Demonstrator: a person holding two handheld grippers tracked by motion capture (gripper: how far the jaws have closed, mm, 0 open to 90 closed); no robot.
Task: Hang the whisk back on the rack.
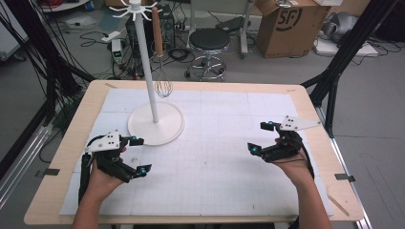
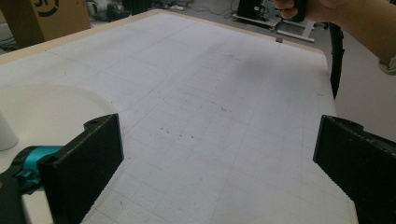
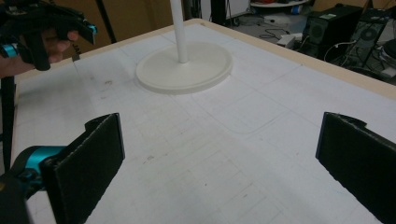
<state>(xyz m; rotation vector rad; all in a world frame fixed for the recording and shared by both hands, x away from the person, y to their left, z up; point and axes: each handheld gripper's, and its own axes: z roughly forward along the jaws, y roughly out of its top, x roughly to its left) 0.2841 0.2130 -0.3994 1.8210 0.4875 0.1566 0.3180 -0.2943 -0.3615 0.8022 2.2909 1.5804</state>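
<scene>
The stand (image 1: 154,107) is on the table (image 1: 305,102), in its far left part, and everything here is placed from it. The whisk (image 1: 161,71) hangs from the top of the stand, just to the right of its pole, above the rear edge of the base. The left gripper (image 1: 136,155) is near the base, in front of it and a little left. The right gripper (image 1: 261,137) is well apart from the stand, to its right and slightly nearer the person. Behind the stand, beyond the table, a stool (image 1: 209,45) is on the floor, and a cardboard box (image 1: 286,26) is further right.

Grey floor behind the table holds a black stool (image 1: 209,40), cardboard box (image 1: 289,26) and cables.
</scene>
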